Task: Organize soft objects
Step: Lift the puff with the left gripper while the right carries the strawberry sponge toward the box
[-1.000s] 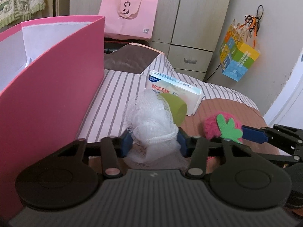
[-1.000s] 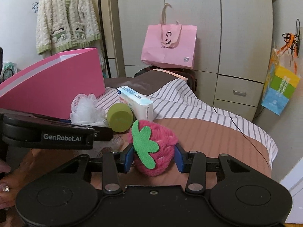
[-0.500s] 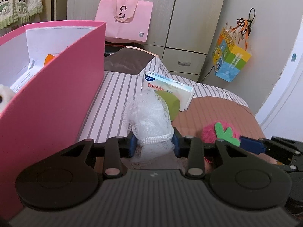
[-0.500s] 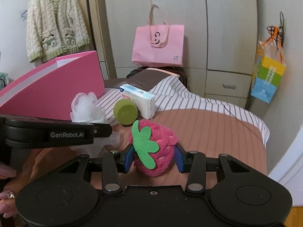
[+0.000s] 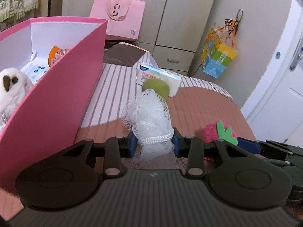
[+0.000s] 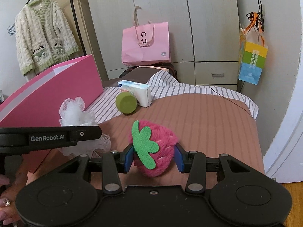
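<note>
A bed (image 6: pixel 198 117) with a brown ribbed cover and a striped sheet fills the room in front of grey wardrobe doors. Nearest, the right claw (image 6: pixel 153 158) points forward and somewhat downward over the brown cover, its blue pads pressed into the sides of a pink plush strawberry (image 6: pixel 157 151) with a green felt leaf, which it holds clear of the bed. To its left the left claw (image 5: pixel 153 143) is angled down in much the same way, squeezed narrow around the gathered waist of a white mesh bath pouf (image 5: pixel 149 115) with a white cord loop; part of a hand (image 6: pixel 7 204) shows at the lower left edge of the right wrist view. Just beside the pouf on the left stands an open pink box (image 5: pixel 56 104), which holds a white plush owl (image 5: pixel 13 89) and some packets. Farther along the striped sheet a green round object (image 6: pixel 126 102) lies against a pack of tissues (image 6: pixel 139 92). Beyond the bed a pink paper bag (image 6: pixel 145 43) stands against the wardrobe, a knitted cardigan (image 6: pixel 41 37) hangs at the left and a colourful bag (image 6: pixel 251 60) hangs on the right wall.
</note>
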`<state>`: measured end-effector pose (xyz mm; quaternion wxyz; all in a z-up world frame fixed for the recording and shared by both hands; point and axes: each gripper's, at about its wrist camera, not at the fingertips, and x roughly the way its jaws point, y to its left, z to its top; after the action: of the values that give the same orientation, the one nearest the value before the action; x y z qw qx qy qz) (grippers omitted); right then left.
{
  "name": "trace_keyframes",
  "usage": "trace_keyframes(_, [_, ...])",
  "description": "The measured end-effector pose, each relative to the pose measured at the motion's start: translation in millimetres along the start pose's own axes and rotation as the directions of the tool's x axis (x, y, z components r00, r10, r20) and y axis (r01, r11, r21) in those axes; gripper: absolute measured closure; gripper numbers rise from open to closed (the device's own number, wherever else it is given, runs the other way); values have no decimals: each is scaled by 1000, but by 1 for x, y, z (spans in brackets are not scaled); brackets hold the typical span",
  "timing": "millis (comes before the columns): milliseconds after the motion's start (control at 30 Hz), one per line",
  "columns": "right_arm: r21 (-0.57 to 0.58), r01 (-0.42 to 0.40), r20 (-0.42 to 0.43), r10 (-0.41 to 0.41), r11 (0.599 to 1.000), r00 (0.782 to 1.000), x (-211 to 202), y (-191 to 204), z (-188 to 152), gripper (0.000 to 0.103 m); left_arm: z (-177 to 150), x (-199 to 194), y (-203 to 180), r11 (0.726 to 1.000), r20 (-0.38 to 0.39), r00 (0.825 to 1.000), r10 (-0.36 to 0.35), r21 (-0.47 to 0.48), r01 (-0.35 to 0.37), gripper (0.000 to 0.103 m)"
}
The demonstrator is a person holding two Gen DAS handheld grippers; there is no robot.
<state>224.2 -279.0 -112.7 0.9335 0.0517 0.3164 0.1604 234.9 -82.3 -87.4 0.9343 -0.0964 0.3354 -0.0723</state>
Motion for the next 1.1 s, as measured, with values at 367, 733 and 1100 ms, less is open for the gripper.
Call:
trace_keyframes(367, [-52,-31,-1,31,998,1000,-38,23,-20,54,-25,-39,3,992,-56,993,-106,60,110,67])
trace_keyframes(733, [-47,-153,-128,146,987,981,-62,42,-32,53,-42,-80,24,964,-157,968,-195,152,219,68])
trace_keyframes(1100, [-84,-326,-239,299,942,924,-78,86,-25,53,-43,-122,75,956,-313,913,-260,48,289,68])
